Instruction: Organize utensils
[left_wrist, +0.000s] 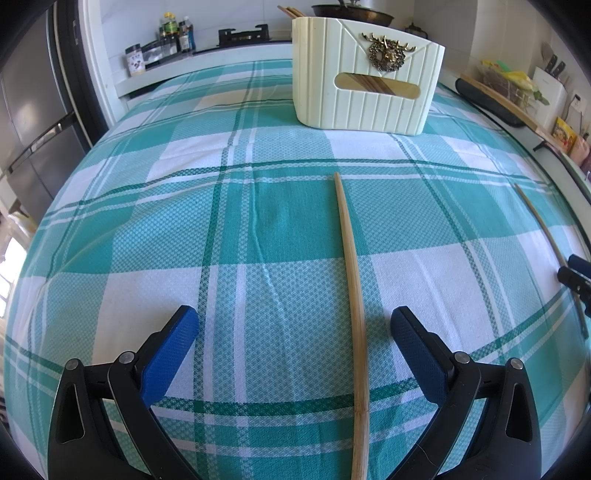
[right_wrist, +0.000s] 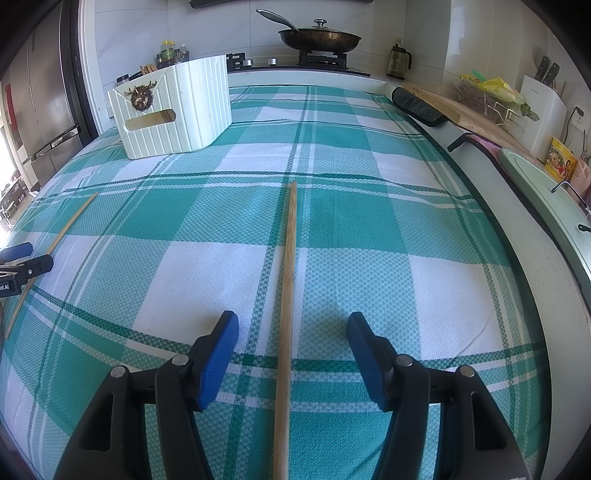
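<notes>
Two bamboo chopsticks lie on a green and white checked cloth (left_wrist: 177, 229). One chopstick (left_wrist: 352, 295) lies between the open fingers of my left gripper (left_wrist: 293, 325), closer to the right finger. The other chopstick (right_wrist: 288, 314) lies between the open fingers of my right gripper (right_wrist: 291, 328). Each view shows the other chopstick at its edge (left_wrist: 543, 225) (right_wrist: 55, 243), with the other gripper's tip over it (left_wrist: 574, 277) (right_wrist: 26, 258). A cream ribbed holder (left_wrist: 365, 74) (right_wrist: 173, 107) with a gold deer emblem stands at the back and holds several chopsticks.
A hob with a lidded frying pan (right_wrist: 319, 37) is behind the cloth. Sauce bottles (left_wrist: 177, 33) stand at the back left. A counter with a cutting board (right_wrist: 480, 114), a knife block (right_wrist: 543, 107) and a sink edge (right_wrist: 546, 199) runs along the right. A fridge (left_wrist: 33, 122) is at left.
</notes>
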